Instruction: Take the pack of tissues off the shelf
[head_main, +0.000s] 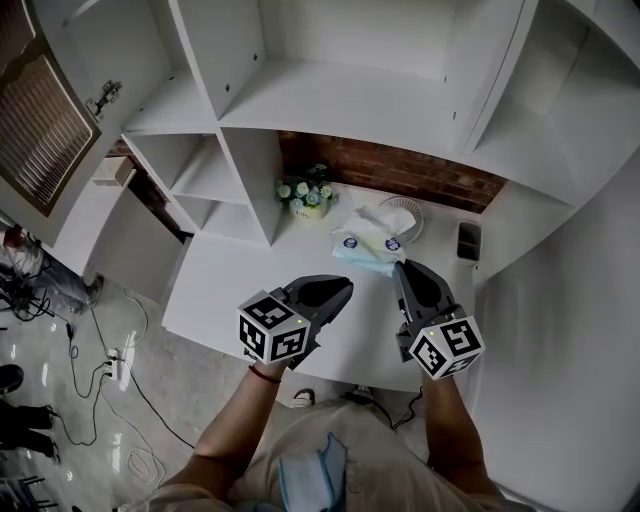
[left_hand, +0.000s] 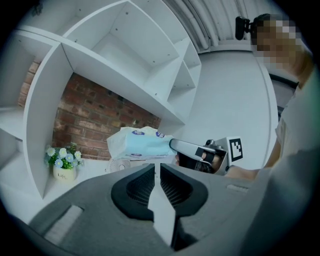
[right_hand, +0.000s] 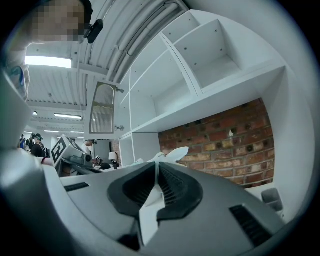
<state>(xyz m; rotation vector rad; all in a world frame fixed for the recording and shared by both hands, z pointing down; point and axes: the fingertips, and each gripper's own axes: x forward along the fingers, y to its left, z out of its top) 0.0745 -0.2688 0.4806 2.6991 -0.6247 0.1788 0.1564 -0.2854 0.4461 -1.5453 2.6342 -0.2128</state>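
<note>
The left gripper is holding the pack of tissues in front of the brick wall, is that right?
No. The right gripper holds the pack of tissues in front of the brick wall, as the left gripper view shows; the left gripper is empty.

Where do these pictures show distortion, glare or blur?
Head view: mild wide-angle bend in the shelf edges, glare on the floor at left. Left gripper view: strong fisheye with a dark round border; the near left claw is soft, the pack sharp. Right gripper view: same fisheye; the ceiling lamp is blown out.
</note>
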